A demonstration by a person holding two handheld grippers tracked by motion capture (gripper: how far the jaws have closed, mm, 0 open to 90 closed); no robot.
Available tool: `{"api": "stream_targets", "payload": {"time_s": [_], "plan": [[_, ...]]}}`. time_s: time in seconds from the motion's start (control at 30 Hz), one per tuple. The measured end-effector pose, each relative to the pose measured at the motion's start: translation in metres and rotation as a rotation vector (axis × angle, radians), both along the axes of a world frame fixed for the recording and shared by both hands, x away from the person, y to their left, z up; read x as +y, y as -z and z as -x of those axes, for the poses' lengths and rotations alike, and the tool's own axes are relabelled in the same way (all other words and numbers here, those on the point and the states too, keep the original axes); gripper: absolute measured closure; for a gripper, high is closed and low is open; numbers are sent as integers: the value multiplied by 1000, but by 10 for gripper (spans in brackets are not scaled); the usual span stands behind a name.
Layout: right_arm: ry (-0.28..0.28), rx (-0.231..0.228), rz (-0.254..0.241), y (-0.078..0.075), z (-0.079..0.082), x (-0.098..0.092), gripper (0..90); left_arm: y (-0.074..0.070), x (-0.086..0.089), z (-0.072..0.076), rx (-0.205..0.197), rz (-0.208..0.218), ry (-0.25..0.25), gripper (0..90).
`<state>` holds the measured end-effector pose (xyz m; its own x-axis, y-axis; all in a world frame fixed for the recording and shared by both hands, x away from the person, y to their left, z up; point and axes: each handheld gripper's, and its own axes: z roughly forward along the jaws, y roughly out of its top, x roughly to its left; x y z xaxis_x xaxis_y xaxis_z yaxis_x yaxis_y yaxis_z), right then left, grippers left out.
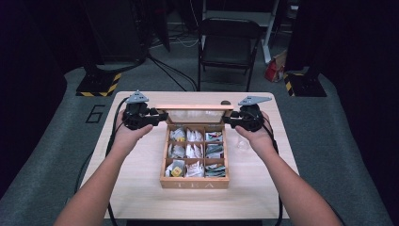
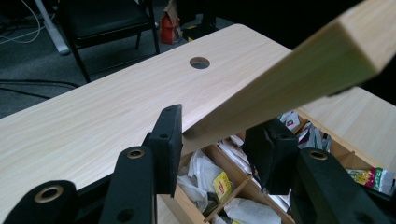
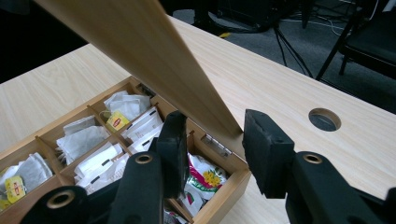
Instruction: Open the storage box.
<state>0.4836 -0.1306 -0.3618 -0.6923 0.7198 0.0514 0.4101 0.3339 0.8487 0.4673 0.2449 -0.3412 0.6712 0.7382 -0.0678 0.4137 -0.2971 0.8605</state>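
tea box [image 1: 194,182] sits mid-table [image 1: 141,188], front face lettered, nine compartments full of tea bags [image 1: 194,151]. its lid [image 1: 195,107] stands raised on the hinges at the box's far edge, roughly upright or a bit past it. left gripper [image 1: 157,117] at the lid's left end, right gripper [image 1: 230,119] at its right end, both hands level with the lid's top. in the left gripper view the lid's edge [image 2: 280,88] runs between the jaws, one pad against it, the other close but whether it presses i cannot tell. in the right gripper view the lid [image 3: 154,60] lies in the gap with daylight on the outer jaw's side, so that grip looks loose, jaws partly open around the wood rather than clamped. risks, as judgement: with only a half grip on each end, the lid may slip free and drop onto the box, slamming or pinching a bag that stands proud near the hinge [image 3: 217,143]. uneven push from the two ends could twist the lid and strain the hinges. pushing back too far may tip or slide the light box toward the table's far edge. a jaw dipping beside the lid could snag bags in the rear row and drag them out
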Motion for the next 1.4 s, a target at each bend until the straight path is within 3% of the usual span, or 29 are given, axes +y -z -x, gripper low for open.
{"api": "stream_targets", "payload": {"time_s": [0.6,1.23,1.4], "plan": [[10,0,1,-4,-10,1,612,30,-2,-21,30,5,-21,560],[21,-4,-10,-5,-16,2,614,33,-4,-33,20,5,-46,605],[21,1,-2,-3,-18,1,573,31,-4,-35,26,4,-48,606]]}}
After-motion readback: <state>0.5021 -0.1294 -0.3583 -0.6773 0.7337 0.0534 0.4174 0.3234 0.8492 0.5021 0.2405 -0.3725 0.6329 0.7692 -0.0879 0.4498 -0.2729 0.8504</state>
